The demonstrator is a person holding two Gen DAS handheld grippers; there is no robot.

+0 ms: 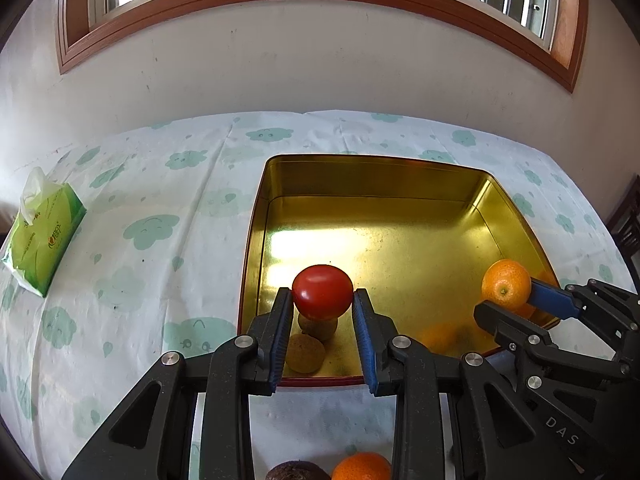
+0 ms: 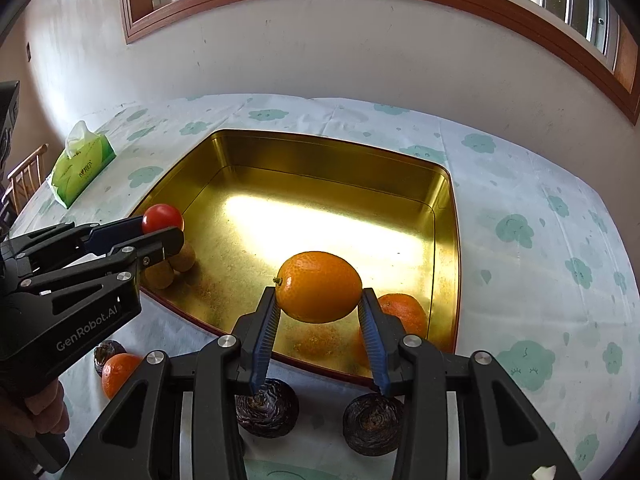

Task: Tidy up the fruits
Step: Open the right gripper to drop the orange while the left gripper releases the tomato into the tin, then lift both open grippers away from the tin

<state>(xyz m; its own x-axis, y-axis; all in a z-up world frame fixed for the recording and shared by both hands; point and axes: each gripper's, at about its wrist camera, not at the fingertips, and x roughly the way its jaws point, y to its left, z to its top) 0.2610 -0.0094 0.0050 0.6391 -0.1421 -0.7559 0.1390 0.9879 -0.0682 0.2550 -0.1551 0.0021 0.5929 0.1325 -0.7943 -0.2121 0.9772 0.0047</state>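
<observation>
We judge the task partly done: the gold tin point(image 2: 442, 216) already holds two brown fruits point(image 2: 160, 274) and an orange point(image 2: 404, 312). Outside its near rim, an orange point(image 2: 118, 372) and three dark wrinkled fruits point(image 2: 372, 424) wait on the table point(image 2: 540, 280). Over the tin, the left tool point(image 1: 322, 304) clamps a tomato point(image 1: 322, 291); the right tool point(image 2: 319, 300) clamps another orange point(image 2: 319, 286).

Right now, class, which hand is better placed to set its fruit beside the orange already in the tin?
Probably the right gripper: its orange hangs beside the tin's orange.
</observation>
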